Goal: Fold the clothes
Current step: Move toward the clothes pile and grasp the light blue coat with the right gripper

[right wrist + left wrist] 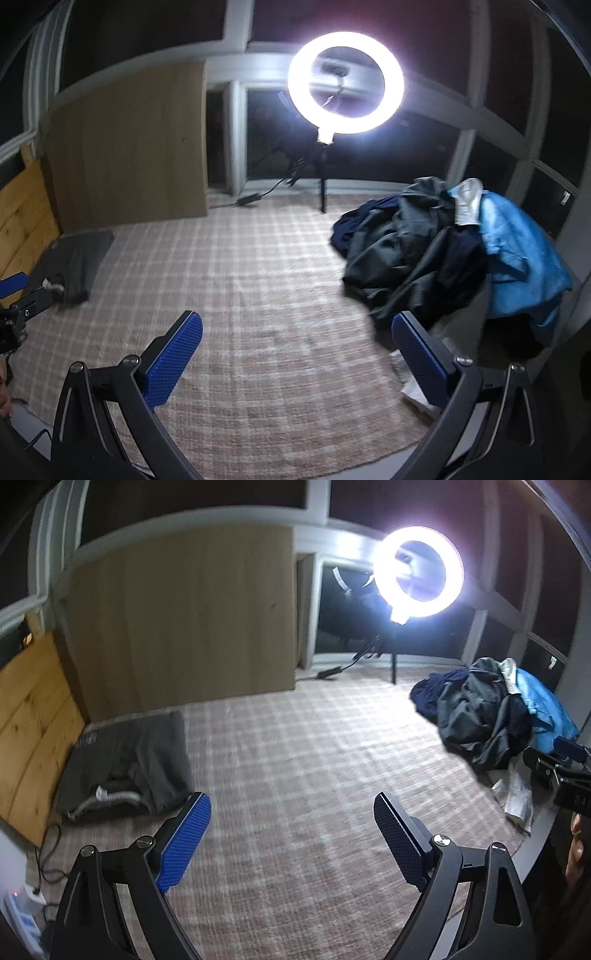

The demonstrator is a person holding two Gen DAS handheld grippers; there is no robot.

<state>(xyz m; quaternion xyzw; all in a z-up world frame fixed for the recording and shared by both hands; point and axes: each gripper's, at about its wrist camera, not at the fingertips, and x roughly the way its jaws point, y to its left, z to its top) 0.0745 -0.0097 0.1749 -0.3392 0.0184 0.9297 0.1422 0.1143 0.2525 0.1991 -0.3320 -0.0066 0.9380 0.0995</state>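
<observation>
Pink-and-white checked woven rug point(258, 288) covers the floor. Heap of dark grey, navy and light blue clothes point(443, 251) far right; folded dark grey garment point(136, 764) far left by tan wooden panel point(177, 627). Left gripper point(291, 834) and right gripper point(295, 354) both spread wide, empty.

Checked rug point(295, 746) open mid-floor; folded garment point(129, 764) left, clothes pile point(436, 251) right, ring light point(345, 83) behind.

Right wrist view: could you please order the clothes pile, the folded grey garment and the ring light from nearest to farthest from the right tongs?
From the right tongs:
1. Clothes pile, right, just beyond the right finger.
2. Folded grey garment, far left on the rug.
3. Ring light, at the back by the windows.
</observation>
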